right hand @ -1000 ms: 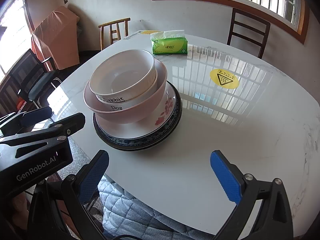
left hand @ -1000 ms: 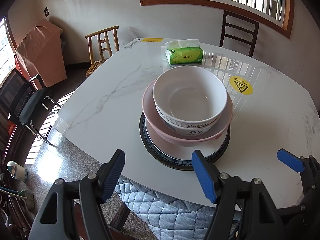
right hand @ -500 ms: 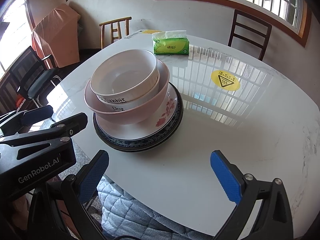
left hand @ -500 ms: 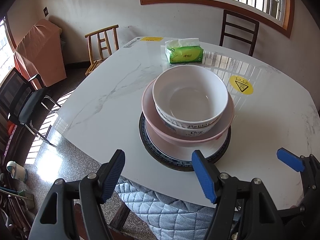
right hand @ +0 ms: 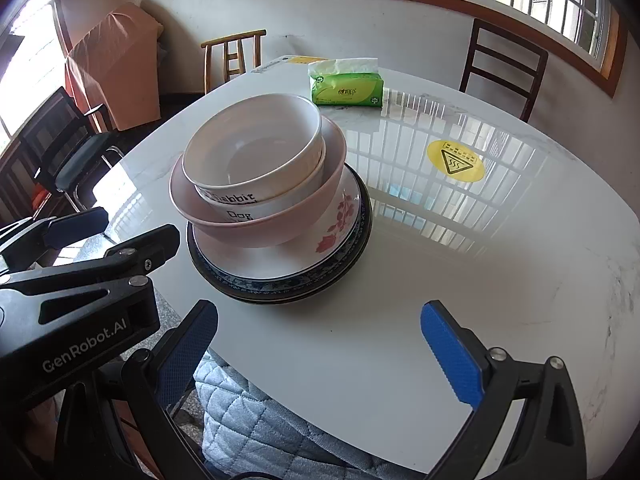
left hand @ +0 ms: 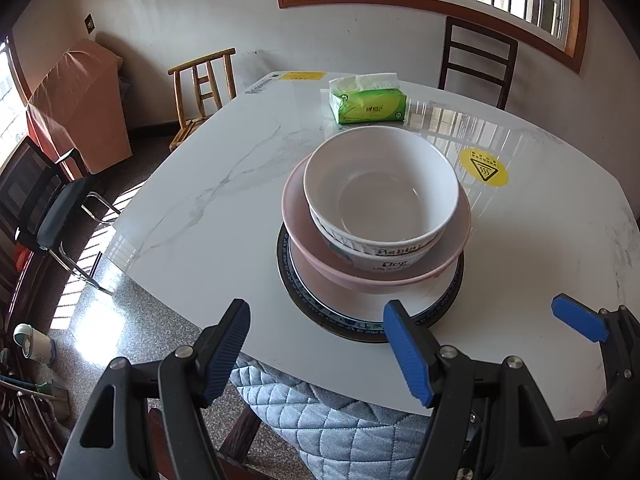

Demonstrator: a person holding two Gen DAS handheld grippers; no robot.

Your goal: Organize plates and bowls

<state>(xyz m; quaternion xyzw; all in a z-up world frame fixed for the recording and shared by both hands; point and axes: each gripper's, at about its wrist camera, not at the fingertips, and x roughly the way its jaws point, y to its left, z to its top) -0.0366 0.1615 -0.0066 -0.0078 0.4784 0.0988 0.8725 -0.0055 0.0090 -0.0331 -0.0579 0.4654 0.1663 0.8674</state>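
I'm holding both claws short of the stack, near the surface's (left hand: 224, 216) front edge. My left claw (left hand: 316, 346) is gaping wide with nothing between its blue pads, and my right claw (right hand: 320, 354) is standing just as wide and empty. The white bowl (right hand: 256, 148) is sitting nested in a second white bowl, inside the pink bowl (right hand: 280, 224), on the flowered plate (right hand: 340, 220) over a dark-rimmed plate (left hand: 304, 304). The tissue pack (left hand: 368, 106) is lying beyond them.

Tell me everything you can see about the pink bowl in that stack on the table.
The pink bowl is wide, smooth and glossy, probably ceramic or melamine. It sits upright on a white plate with red flowers, which tops a dark blue-patterned plate. Two white bowls nest inside it, lettered "Dog" and "Rabbit". Neither tool touches it.
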